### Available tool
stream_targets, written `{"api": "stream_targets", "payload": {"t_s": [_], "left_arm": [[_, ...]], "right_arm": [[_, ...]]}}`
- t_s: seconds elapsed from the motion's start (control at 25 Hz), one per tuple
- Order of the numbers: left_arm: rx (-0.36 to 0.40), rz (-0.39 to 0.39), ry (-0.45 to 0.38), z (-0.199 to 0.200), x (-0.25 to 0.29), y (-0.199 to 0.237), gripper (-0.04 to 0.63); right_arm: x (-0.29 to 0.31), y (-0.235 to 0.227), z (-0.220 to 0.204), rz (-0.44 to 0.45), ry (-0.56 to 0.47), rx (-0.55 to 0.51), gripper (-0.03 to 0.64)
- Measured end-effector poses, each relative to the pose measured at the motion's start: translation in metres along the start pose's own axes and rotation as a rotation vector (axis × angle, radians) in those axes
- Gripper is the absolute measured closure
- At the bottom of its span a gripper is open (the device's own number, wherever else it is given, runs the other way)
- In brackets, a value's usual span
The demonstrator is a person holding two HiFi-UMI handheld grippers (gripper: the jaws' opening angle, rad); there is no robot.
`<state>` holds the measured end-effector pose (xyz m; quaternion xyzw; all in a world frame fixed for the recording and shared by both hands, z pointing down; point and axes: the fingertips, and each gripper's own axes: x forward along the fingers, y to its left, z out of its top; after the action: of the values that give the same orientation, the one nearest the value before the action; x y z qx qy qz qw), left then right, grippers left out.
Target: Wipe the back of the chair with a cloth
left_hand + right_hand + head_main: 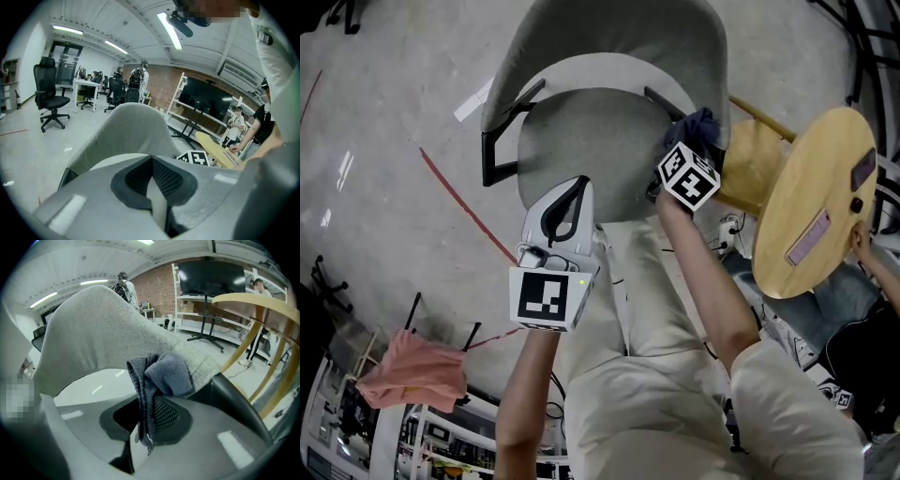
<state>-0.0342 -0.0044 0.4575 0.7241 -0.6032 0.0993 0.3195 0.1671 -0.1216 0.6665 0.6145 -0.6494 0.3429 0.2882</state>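
Note:
The grey chair has its fabric back (609, 42) at the top of the head view and its seat (591, 141) below it. My right gripper (692, 141) is shut on a dark blue-grey cloth (700, 125), which it holds against the right lower edge of the back, by the black armrest (661, 98). In the right gripper view the cloth (161, 373) bunches out of the right gripper (149, 401), touching the chair back (93, 329). My left gripper (575, 186) hovers over the seat's front edge, shut with nothing in it. In its own view the left gripper (151, 161) points at the chair back (131, 126).
A round wooden table (816, 202) stands tight against the chair's right side, with a person's hand (862, 246) at its edge. A pink cloth (417, 367) hangs on a rack at lower left. A red line (459, 202) crosses the floor. A black office chair (49, 96) stands far off.

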Motion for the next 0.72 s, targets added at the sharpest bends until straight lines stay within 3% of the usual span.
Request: {"api": "stream_targets", "payload": {"t_s": [0.72], "left_arm": [[-0.017, 0.013, 0.009, 0.006, 0.020, 0.008, 0.594]], "right_arm": [[0.026, 0.037, 0.040, 0.136, -0.045, -0.281, 0.543]]}}
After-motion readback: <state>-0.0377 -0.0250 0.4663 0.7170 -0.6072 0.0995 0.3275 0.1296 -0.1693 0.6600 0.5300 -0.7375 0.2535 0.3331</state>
